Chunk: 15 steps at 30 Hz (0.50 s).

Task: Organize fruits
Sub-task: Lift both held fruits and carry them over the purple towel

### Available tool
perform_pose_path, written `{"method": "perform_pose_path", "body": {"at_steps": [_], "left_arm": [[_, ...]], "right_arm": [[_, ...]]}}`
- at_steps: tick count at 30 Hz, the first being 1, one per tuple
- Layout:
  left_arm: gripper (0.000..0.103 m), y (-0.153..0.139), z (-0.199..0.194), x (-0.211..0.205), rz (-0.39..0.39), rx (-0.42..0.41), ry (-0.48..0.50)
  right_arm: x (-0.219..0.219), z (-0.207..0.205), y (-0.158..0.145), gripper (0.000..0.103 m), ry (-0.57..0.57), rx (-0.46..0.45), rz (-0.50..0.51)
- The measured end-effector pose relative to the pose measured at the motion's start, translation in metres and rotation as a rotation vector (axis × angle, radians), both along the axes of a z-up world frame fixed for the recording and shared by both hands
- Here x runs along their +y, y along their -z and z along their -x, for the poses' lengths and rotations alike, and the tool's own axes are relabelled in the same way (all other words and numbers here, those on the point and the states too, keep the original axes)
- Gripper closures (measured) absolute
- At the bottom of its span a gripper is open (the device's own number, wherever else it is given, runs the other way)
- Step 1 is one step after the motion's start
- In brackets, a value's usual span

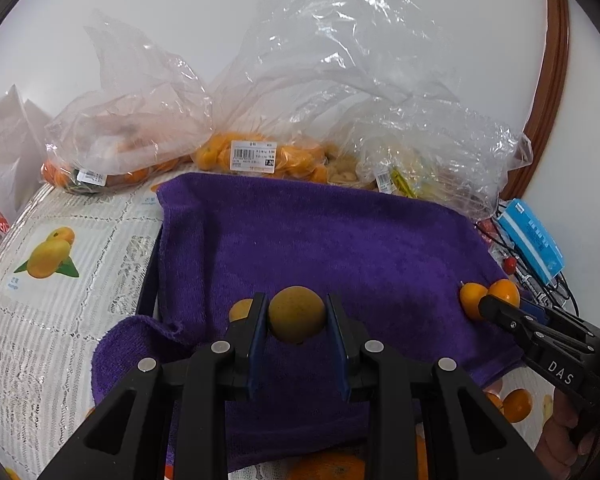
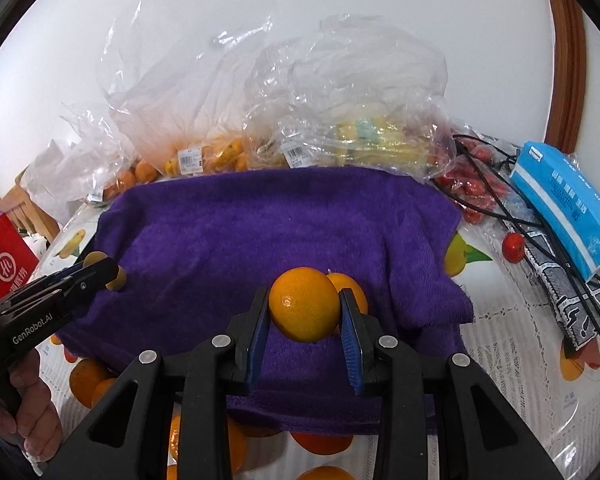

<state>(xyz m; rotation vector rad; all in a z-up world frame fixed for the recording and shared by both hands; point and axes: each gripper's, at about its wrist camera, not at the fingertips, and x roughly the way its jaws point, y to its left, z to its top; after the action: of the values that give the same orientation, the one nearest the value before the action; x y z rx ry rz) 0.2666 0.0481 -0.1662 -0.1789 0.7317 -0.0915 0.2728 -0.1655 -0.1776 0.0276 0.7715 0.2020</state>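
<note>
Left gripper (image 1: 297,322): clenched on a dull yellow-brown fruit (image 1: 296,314), held just above the near part of the purple towel (image 1: 320,240), likely so it can be set down there.
Small yellow fruit (image 1: 241,310): on the towel just left of the left gripper; judged its sorting spot.
Right gripper (image 2: 305,312): clamped on a bright orange (image 2: 304,304), low over the towel's near right part.
Second orange (image 2: 350,286): resting on the towel, touching behind the held one; oranges seem grouped here.
Towel's purpose: probably a soft surface that stops rolling.
Plastic bags (image 1: 256,156): beyond the towel's far edge, more fruit inside, apparently unsorted.
</note>
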Motion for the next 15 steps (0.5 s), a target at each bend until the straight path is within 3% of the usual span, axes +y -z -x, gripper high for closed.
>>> {"method": "perform_pose_path", "body": {"at_steps": [15], "left_arm": [[0.076,0.0055,-0.0058,-0.002,-0.01,0.031,0.004]], "right_arm": [[0.0043,-0.0009,0.003,0.069,0.005,0.002,0.042]]}}
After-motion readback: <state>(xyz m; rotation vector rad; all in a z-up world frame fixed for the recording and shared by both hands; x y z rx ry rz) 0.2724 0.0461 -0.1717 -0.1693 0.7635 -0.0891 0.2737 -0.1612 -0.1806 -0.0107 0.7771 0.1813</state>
